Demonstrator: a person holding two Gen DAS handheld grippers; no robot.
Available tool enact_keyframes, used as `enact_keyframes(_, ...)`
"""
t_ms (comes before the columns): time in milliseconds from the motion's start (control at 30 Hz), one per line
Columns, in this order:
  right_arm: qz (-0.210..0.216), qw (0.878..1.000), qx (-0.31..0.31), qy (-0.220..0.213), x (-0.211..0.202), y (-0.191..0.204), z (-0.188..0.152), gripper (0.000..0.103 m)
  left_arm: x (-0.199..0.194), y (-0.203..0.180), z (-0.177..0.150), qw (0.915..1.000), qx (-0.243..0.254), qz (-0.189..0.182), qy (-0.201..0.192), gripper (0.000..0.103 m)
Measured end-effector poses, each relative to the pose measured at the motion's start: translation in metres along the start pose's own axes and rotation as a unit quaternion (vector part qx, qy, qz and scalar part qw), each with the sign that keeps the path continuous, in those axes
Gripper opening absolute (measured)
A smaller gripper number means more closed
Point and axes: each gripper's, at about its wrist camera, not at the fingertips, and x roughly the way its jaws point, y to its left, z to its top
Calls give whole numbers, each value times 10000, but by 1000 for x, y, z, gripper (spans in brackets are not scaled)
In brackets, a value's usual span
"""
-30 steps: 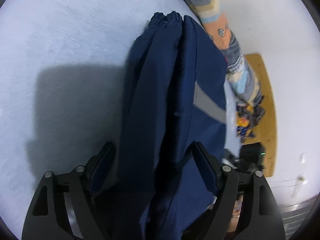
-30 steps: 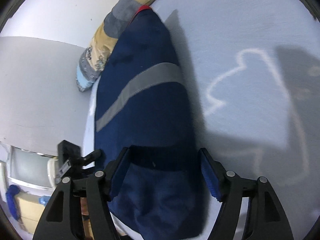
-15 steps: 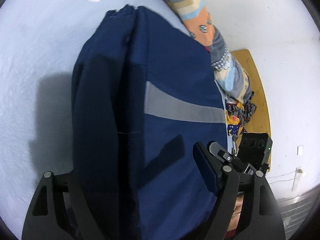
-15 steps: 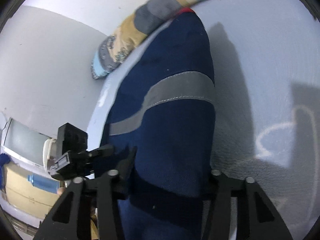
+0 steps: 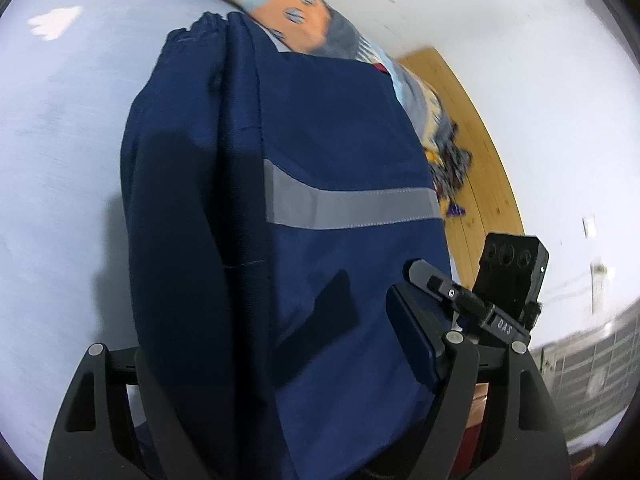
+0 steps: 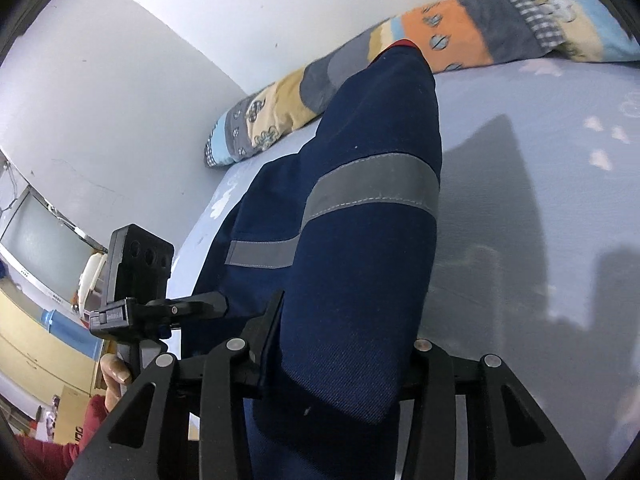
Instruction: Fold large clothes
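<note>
Pale blue bedsheet (image 6: 540, 208) covers the bed under both grippers, with white walls behind. Nearest in the right wrist view, the right gripper (image 6: 340, 340) is clamped on a thick fold of the navy jacket (image 6: 360, 248); its jaws have just been closing, and cloth bulges over them so the right pad is hidden. In the left wrist view, the left gripper (image 5: 276, 344) has the same jacket draped across it; its left finger is buried under cloth and only the right pad shows, so whether it pinches the fabric cannot be told. A grey reflective stripe (image 5: 352, 208) crosses the jacket, which stretches away over the sheet. Beside it, the other gripper's black camera block (image 5: 512, 276) carries small white lettering, too small to read surely. Farther back, a patchwork quilt (image 6: 460, 40) lies along the wall, touching the jacket's far end. Beyond the bed's edge is a wooden board (image 5: 472, 152).
</note>
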Motion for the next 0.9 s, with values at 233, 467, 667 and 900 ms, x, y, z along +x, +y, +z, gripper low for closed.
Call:
enact_keyframes(233,-419,9990,141,-22,-43,-44,-22,42,58,-31,-23,9994,194,196,229,80)
enact_keyframes(467,-796,9749,1945,737,-27,-130,-36,61,91,-7,-20,9920,-246,1231,157,79)
enact_keyframes(667,-994,9791,1742,-327,-108,-108,-49,62,33,-23,-37,9756,76,2007,-892,79)
enact_keyframes(900,-1444,9877,569,-187,-109,-37,-107,21,62,-92,-111,9427,1964,2521,-963,79)
